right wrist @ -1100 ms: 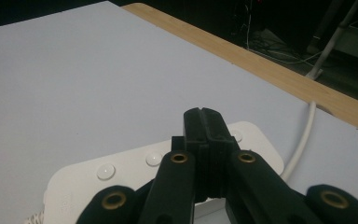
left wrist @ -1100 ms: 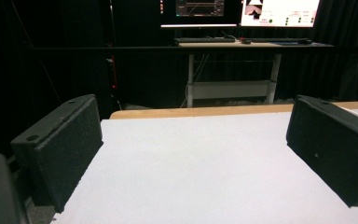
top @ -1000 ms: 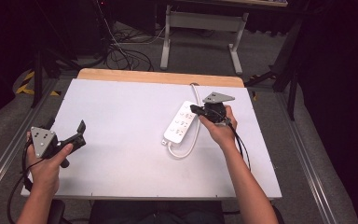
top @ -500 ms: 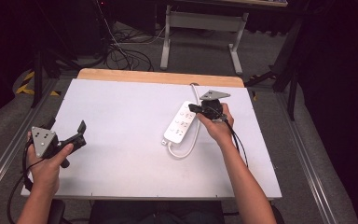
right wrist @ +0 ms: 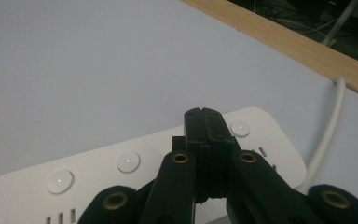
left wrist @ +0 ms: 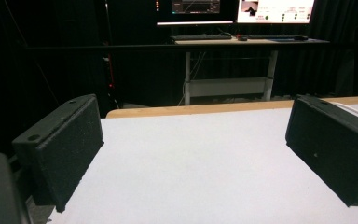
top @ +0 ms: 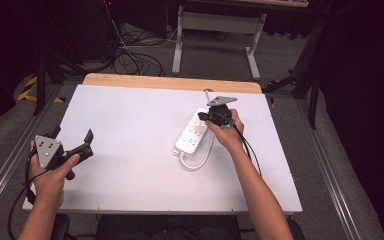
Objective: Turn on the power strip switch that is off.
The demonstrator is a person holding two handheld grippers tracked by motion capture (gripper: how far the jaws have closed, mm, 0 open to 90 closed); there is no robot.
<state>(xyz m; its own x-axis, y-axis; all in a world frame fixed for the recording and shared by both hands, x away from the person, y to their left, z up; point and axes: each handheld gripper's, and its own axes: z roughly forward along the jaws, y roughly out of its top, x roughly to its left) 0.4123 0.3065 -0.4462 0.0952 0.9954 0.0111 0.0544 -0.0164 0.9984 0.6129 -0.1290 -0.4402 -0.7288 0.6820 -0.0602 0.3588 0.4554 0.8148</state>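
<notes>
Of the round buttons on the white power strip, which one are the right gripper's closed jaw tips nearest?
The end button, nearest the strip's rounded cable end; the right gripper has its tips beside it, while the other two sit farther along.

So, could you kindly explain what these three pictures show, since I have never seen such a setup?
A person sits at a white table with a hand-held two-jaw gripper in each hand. The high view looks down from above. The other two pictures come from cameras riding on the grippers, looking along their black jaws. The left gripper is open over bare table and holds nothing. The right gripper is shut, its tip just above a white power strip with round buttons. The strip's cable loops beside it.
</notes>
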